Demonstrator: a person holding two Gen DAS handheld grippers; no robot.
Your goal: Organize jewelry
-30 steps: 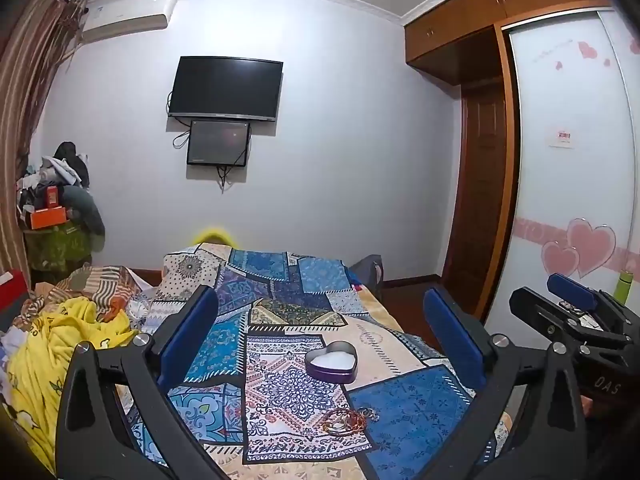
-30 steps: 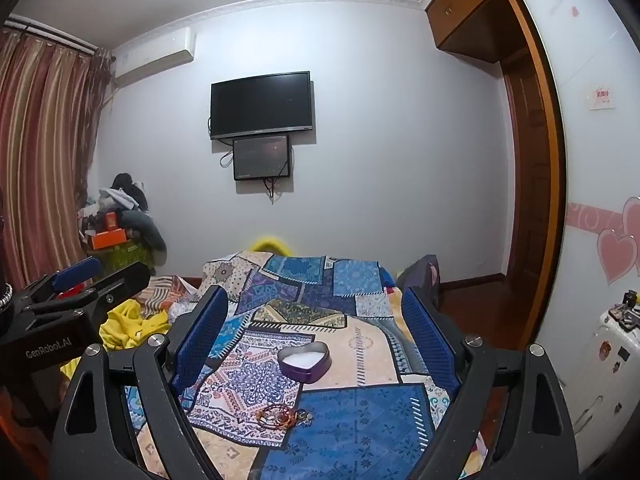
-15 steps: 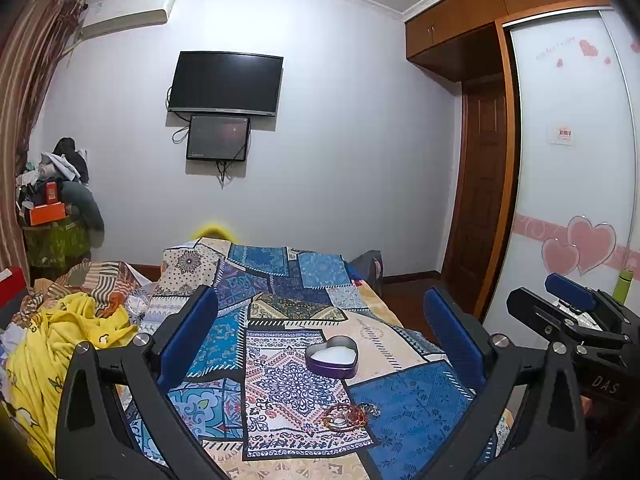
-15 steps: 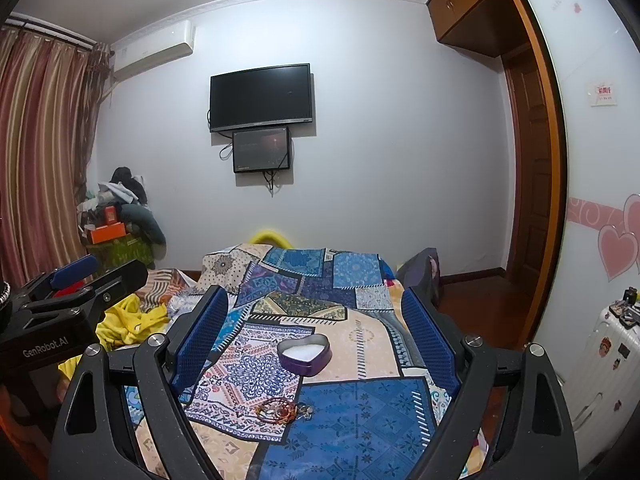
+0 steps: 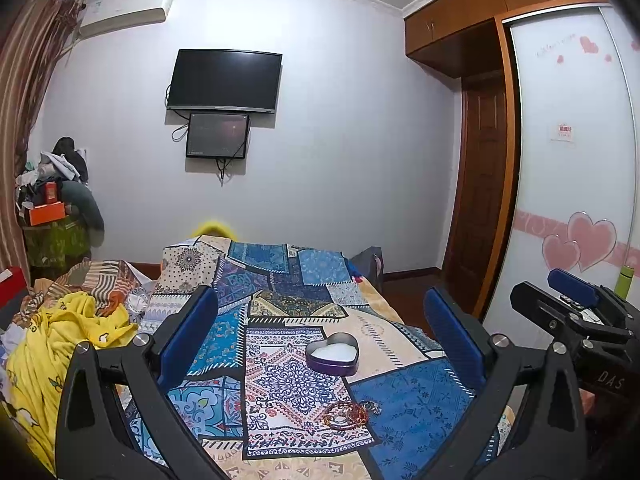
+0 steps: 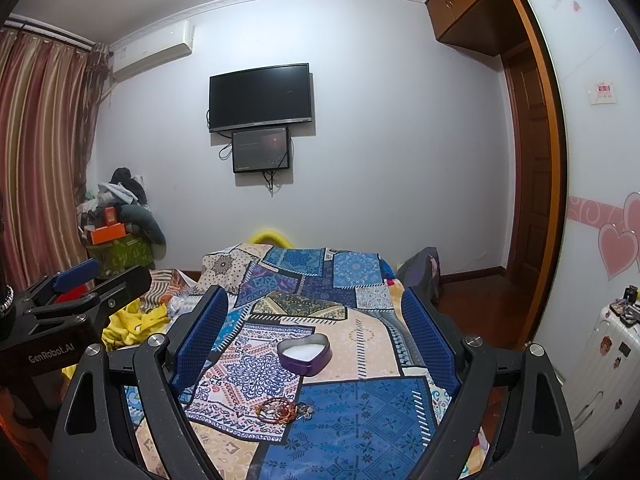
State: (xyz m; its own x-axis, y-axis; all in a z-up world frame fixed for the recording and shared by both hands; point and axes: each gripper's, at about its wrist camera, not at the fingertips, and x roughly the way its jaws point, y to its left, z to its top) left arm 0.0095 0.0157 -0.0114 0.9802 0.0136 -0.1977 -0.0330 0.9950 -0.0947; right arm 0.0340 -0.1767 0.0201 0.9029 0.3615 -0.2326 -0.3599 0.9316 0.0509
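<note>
A tangle of red-bead jewelry lies near my bed's front edge, heart tin behind; both tools hover spread, empty.

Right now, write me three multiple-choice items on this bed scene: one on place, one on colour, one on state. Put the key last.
1. Where does the tangled pile of red beaded jewelry lie relative to the heart-shaped purple tin box?
A. inside it
B. on the patchwork bedspread, nearer the camera than it
C. behind it, toward the wall

2. What colour is the tin's inside?
A. white
B. black
C. yellow

3. How do the left gripper and right gripper stand?
A. both shut on jewelry
B. one open, one shut
C. both open and empty

Key: 1 B, the beads rest on the cloth apart from the tin, closer to the camera. 2 A, a white lining shows within the purple wall. 3 C, each pair of blue pads stands wide apart with nothing between.
</note>
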